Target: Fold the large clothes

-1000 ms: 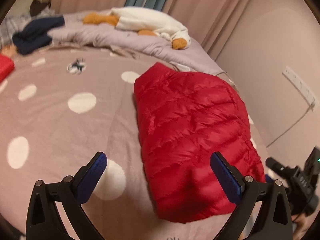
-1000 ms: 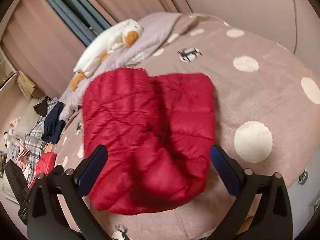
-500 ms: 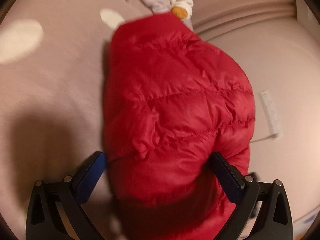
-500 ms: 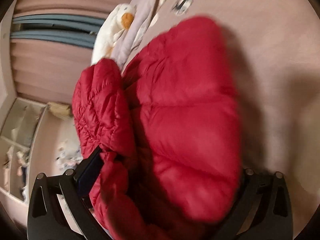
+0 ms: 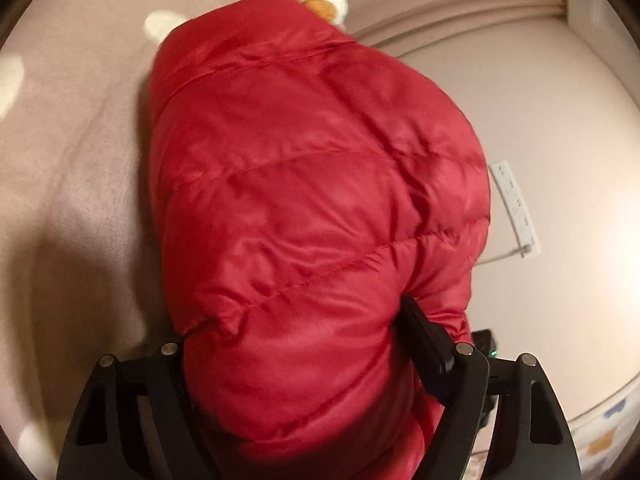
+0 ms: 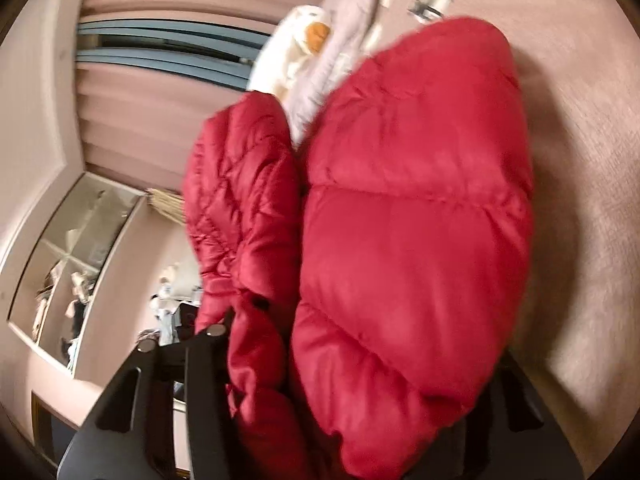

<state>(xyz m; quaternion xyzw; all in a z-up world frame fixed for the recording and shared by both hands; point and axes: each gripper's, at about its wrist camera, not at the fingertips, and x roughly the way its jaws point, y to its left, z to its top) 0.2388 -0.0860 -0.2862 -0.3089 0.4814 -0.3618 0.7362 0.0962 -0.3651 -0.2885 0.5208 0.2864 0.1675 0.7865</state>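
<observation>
Filling both views: red down jacket (image 5: 320,216), bunched between the jaws of each gripper. Change since a second ago: the jacket then lay folded flat on the bed with both grippers released and hovering short of its near edge; now the left gripper (image 5: 296,364) and right gripper (image 6: 360,392) are both clenched on the padding, and the bundle appears raised, one quilted flap (image 6: 244,216) hanging apart from the main body in the right view. Meaning for the task, as a judgement: folding looks done or nearly so, and this is likely the lift to carry the bundle off or to make one more fold; the slick, puffy fill may spring open or slip if the hold is shallow. Bed (image 5: 80,184): pinkish cover with pale spots, beneath and left of the jacket. Plush goose (image 6: 300,40): white with orange beak, at the far end by a grey quilt. Room: pink wall with a white power strip (image 5: 516,208), pink curtains (image 6: 160,120), a shelf unit (image 6: 76,256) holding small clutter, blurred.
</observation>
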